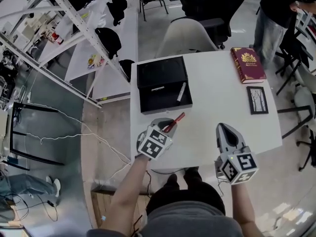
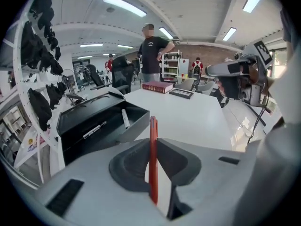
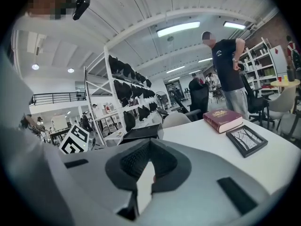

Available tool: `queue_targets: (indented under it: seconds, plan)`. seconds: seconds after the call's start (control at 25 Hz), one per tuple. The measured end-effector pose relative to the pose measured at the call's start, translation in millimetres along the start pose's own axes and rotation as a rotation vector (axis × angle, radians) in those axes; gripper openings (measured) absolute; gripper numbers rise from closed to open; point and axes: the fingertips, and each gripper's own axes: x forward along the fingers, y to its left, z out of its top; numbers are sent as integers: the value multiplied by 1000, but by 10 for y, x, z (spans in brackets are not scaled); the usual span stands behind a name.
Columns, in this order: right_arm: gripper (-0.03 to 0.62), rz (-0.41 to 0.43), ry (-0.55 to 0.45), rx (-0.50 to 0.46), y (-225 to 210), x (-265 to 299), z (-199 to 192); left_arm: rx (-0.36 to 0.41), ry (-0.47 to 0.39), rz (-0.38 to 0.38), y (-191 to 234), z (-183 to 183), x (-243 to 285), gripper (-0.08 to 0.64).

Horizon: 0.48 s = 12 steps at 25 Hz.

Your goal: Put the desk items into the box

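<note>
Left gripper (image 1: 168,126): I am clamping its jaws on the red pen (image 2: 153,159), which is pointing toward 1 o'clock.
Right gripper (image 1: 225,128): I am holding its jaws together, gripping nothing.
Box (image 1: 148,106): lying open at 12 o'clock from the pen, containing a white marker (image 1: 181,93).
Book (image 1: 248,64), picture frame (image 1: 257,99): resting on the tabletop (image 1: 212,107), at 1 o'clock from the right gripper.

Table (image 1: 212,107): white, with rounded corners
Far left: open black box (image 1: 158,101)
Far right: red book (image 1: 248,64)
Right, nearer than book: black picture frame (image 1: 257,100), lying flat
</note>
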Motion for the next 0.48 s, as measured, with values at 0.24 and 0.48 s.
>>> queue_targets:
  seconds: [0.24,0.48]
  plan:
    - [3,52,-9,-5,31,69,101,1,-46,75,186,267,-202,51]
    - [4,104,-27,-15,41,152,206,-2,-76,146,374,460,-317,51]
